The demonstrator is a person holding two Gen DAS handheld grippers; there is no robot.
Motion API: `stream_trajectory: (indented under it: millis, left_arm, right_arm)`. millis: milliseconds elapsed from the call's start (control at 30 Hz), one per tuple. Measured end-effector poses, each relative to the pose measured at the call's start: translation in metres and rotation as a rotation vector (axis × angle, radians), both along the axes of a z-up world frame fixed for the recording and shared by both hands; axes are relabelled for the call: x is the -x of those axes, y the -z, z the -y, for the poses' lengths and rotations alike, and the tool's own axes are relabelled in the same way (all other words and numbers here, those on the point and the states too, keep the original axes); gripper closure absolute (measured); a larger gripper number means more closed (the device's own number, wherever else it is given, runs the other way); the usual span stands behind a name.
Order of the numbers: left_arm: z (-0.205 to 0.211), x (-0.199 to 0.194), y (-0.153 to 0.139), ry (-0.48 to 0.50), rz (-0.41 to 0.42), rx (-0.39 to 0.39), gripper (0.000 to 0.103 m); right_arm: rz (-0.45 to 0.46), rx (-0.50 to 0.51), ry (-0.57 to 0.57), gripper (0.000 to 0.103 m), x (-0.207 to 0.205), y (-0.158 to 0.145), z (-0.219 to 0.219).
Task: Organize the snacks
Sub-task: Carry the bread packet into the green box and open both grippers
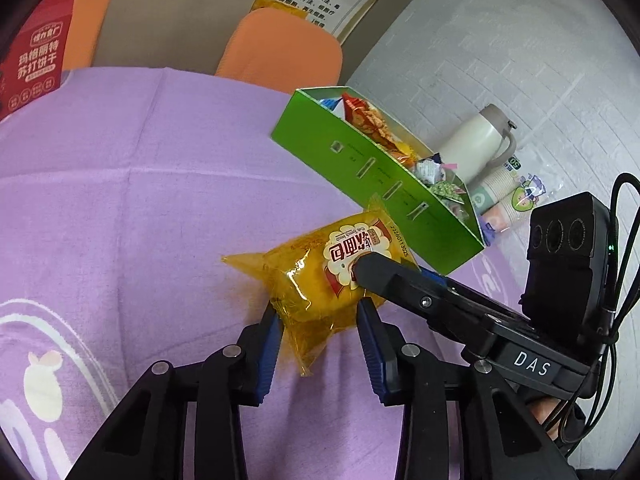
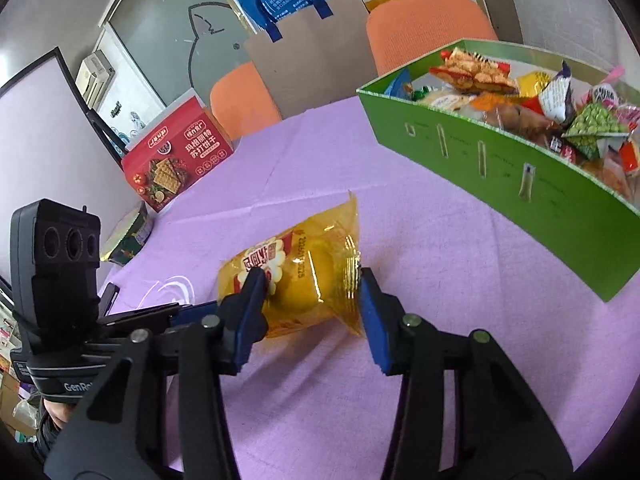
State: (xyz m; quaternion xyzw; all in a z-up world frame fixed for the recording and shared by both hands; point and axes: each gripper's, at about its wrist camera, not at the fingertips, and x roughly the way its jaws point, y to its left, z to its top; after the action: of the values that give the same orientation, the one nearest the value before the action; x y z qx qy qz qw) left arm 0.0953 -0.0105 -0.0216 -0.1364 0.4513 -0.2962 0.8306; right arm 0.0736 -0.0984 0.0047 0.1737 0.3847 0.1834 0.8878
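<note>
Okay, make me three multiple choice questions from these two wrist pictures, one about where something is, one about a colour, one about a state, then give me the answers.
1. Where does the yellow bread packet lie?
A. in the green box
B. on the purple tablecloth
C. on an orange chair

2. What colour is the cracker box?
A. red
B. blue
C. white

3. How do both grippers stand at the packet?
A. both far away
B. fingers on both sides of it
C. one lifts it high

Answers:
1 B: it rests on the purple tablecloth, short of the green box.
2 A: its front is red.
3 B: the left gripper and right gripper each straddle it.
</note>
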Motion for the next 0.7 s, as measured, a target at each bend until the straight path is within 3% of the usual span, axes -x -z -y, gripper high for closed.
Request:
stream_trajectory:
  millis: [367,700]
  left_arm:
    - [0.059,-0.021,-0.063,0.119,0.141,0.005,0.065]
    - [0.143,-0.07,-0.095,0.247,0.183,-0.008,0.065]
  right_arm:
    - [0.152,0.012,0.125,0.054,0.005,-0.059,0.057]
    - [0.199,0.001,0.246,0.054,-0.015,-0.085,0.135]
